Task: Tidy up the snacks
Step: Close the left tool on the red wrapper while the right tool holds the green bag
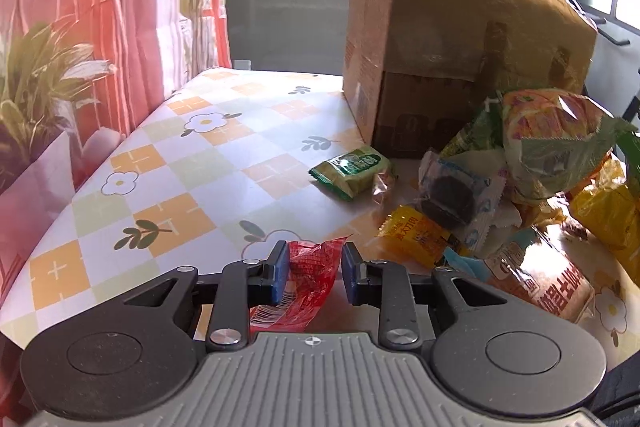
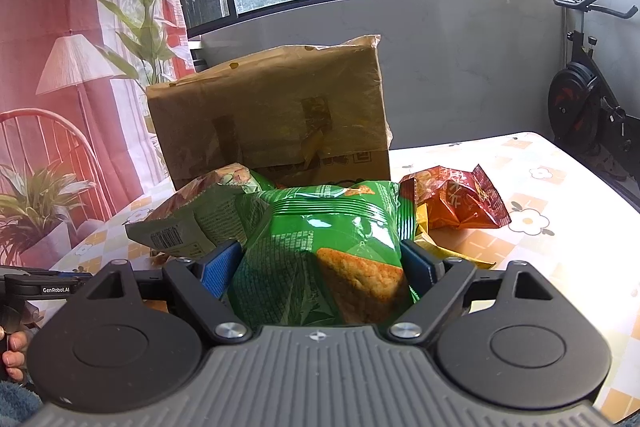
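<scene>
Left tool (image 1: 314, 277): blue-padded jaws drawn in on a small red crinkled foil snack packet (image 1: 298, 287); the left pad is seen pressing the wrapper, the right pad close at its edge. The packet is judged very light, soft and slippery; a pinch across the filled middle rather than the loose sealed fin is advised, since film alone may slide out.

Right tool (image 2: 322, 267): jaws set wide around a large green puffed crisp bag (image 2: 320, 251), both pads against its sides. The bag is judged light, air-filled and yielding, its contents brittle; gentle pressure low on the body is advised.

Beyond, on the checked floral worktop (image 1: 192, 163): a small green flat sachet (image 1: 350, 169) lying apart; a clear-wrapped dark round biscuit (image 1: 452, 195) and a yellow foil packet (image 1: 416, 237) at the edge of the heap; a red-brown foil bag (image 2: 456, 201) beside the green bag. A tall brown cardboard box (image 1: 460, 39) stands behind the heap.
</scene>
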Tool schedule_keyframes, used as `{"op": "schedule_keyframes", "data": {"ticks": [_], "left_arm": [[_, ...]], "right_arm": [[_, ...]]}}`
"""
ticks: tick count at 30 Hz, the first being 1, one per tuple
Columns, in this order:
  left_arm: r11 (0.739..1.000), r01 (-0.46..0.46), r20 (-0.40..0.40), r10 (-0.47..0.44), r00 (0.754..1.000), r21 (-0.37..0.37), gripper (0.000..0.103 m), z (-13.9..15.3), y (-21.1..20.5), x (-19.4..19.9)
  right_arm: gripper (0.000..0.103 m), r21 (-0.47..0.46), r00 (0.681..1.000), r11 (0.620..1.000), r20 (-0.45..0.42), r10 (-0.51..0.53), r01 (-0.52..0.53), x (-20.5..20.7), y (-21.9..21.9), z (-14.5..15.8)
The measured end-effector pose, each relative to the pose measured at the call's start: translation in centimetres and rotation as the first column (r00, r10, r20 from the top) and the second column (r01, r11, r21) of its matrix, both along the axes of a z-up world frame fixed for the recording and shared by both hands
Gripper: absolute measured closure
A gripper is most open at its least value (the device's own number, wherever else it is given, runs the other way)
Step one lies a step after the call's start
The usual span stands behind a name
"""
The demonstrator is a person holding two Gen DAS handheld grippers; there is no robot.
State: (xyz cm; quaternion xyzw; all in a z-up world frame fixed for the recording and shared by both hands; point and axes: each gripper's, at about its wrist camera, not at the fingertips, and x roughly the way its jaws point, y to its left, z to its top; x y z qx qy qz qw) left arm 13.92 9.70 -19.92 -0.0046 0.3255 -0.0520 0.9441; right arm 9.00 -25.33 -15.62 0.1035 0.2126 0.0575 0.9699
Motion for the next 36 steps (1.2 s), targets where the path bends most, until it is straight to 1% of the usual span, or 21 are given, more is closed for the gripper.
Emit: {"op": "schedule_keyframes", "data": {"ticks": [3, 4, 7, 9, 10, 12, 13, 14, 16, 19, 24, 29, 32, 33, 35, 36], "left_arm": [[0.996, -0.059, -0.006, 0.059, 0.998, -0.073, 0.073, 0.1, 1.6, 0.0], [0.994, -0.070, -0.014, 0.069, 0.998, -0.085, 0.070, 0.1, 1.9, 0.1], [0.993, -0.088, -0.058, 0.084, 0.995, -0.078, 0.066, -0.3, 2.0, 0.7], [0.994, -0.087, -0.071, 0.081, 0.994, -0.071, 0.064, -0.5, 1.9, 1.0], [0.994, -0.089, -0.079, 0.083, 0.993, -0.066, 0.062, -0.6, 1.9, 1.1], [0.993, -0.099, -0.084, 0.094, 0.992, -0.057, 0.054, -0.7, 2.0, 1.1], [0.993, -0.109, -0.096, 0.104, 0.990, -0.051, 0.047, -0.8, 2.1, 1.3], [0.992, -0.117, -0.113, 0.111, 0.987, -0.050, 0.046, -1.1, 2.2, 1.5], [0.991, -0.124, -0.113, 0.117, 0.987, -0.055, 0.045, -1.1, 2.4, 1.5], [0.990, -0.126, -0.112, 0.118, 0.987, -0.060, 0.045, -1.0, 2.4, 1.4], [0.988, -0.121, -0.100, 0.111, 0.989, -0.101, 0.045, -0.8, 2.8, 1.1], [0.988, -0.117, -0.093, 0.108, 0.990, -0.101, 0.045, -0.6, 2.5, 0.8], [0.984, -0.147, -0.111, 0.136, 0.985, -0.101, 0.046, -0.7, 2.8, 1.0], [0.980, -0.162, -0.117, 0.148, 0.982, -0.115, 0.047, -0.8, 3.2, 1.0], [0.971, -0.188, -0.122, 0.171, 0.978, -0.146, 0.059, -0.9, 3.9, 0.9], [0.966, -0.201, -0.125, 0.182, 0.975, -0.164, 0.060, -0.9, 4.3, 0.9]], "right_arm": [[0.017, 0.001, 1.000, 1.000, 0.000, 0.000, 0.000, 0.0, 0.0, 0.0], [0.017, 0.001, 1.000, 1.000, 0.000, 0.000, 0.000, 0.0, 0.0, 0.0], [0.017, 0.002, 1.000, 1.000, -0.001, 0.004, -0.004, 0.0, 0.0, 0.0], [0.017, -0.002, 1.000, 1.000, -0.001, 0.007, -0.007, 0.0, 0.0, 0.0], [0.017, 0.000, 1.000, 1.000, -0.002, 0.008, -0.008, 0.0, 0.0, 0.0], [0.017, 0.001, 1.000, 1.000, -0.003, 0.009, -0.009, 0.0, 0.0, 0.0], [0.017, 0.001, 1.000, 1.000, -0.003, 0.010, -0.010, 0.1, 0.0, 0.0], [0.017, 0.001, 1.000, 1.000, -0.003, 0.012, -0.012, 0.1, 0.0, 0.0], [0.017, 0.001, 1.000, 1.000, -0.003, 0.014, -0.014, 0.0, 0.0, -0.1], [0.017, 0.006, 1.000, 1.000, -0.010, 0.015, -0.015, 0.1, 0.0, -0.1], [0.017, 0.009, 1.000, 1.000, -0.009, 0.014, -0.014, 0.2, -0.1, -0.1], [0.017, 0.008, 1.000, 1.000, -0.009, 0.014, -0.014, 0.2, -0.1, -0.1], [0.017, 0.009, 1.000, 1.000, -0.009, 0.014, -0.014, 0.2, -0.1, -0.1], [0.017, 0.008, 1.000, 1.000, -0.009, 0.014, -0.014, 0.2, -0.1, -0.1], [0.017, 0.007, 1.000, 1.000, -0.009, 0.015, -0.015, 0.2, -0.1, -0.1], [0.017, 0.007, 1.000, 1.000, -0.009, 0.015, -0.015, 0.2, -0.1, -0.1]]}}
